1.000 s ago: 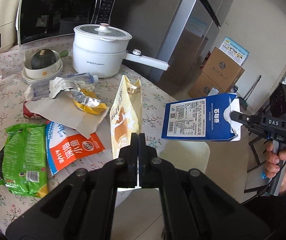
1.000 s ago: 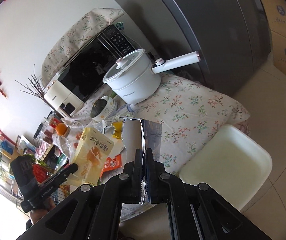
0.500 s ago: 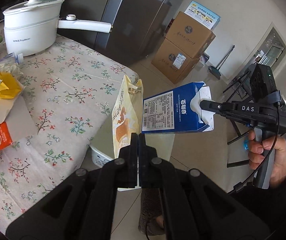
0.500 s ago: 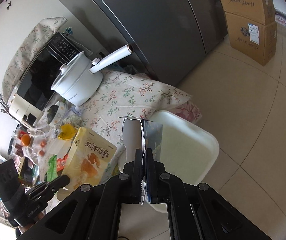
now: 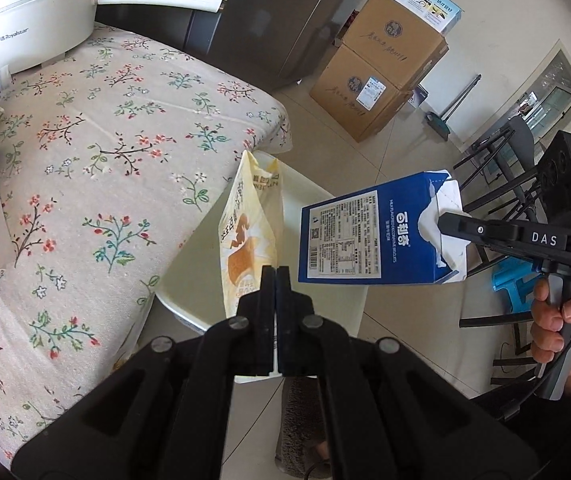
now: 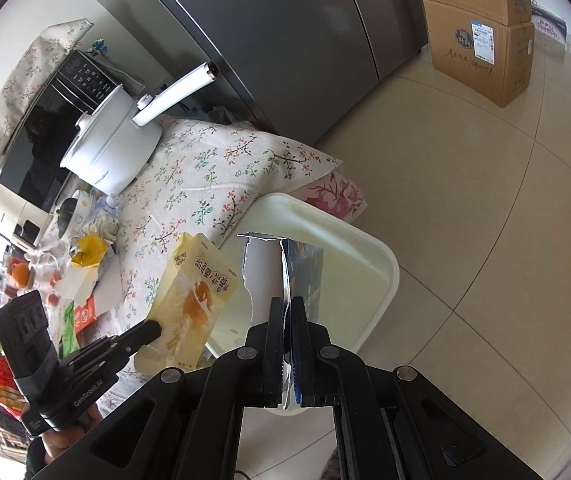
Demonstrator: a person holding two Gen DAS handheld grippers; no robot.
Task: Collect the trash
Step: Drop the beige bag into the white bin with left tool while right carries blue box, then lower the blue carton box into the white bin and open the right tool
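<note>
My left gripper [image 5: 276, 276] is shut on the bottom edge of a yellow bread bag [image 5: 250, 228], which stands upright over the white bin [image 5: 337, 300] beside the table. My right gripper [image 6: 288, 308] is shut on the torn top of a blue milk carton [image 6: 303, 276], held over the same white bin [image 6: 365, 276]. In the left wrist view the blue carton [image 5: 369, 236] hangs sideways from the right gripper [image 5: 451, 226], right of the bag. The right wrist view shows the yellow bag [image 6: 193, 300] in the left gripper [image 6: 153, 328], left of the carton.
A table with a floral cloth [image 5: 97, 148] lies left of the bin, with a white pot [image 5: 41, 12] and more wrappers [image 6: 85, 256] on it. A grey fridge [image 6: 293, 40] and stacked cardboard boxes [image 5: 381, 80] stand behind. Tiled floor [image 6: 465, 200] surrounds the bin; dark chairs [image 5: 501, 168] at right.
Both grippers have moved off the table and down, carrying the bag and the carton over the white bin. Both grips are unchanged.
</note>
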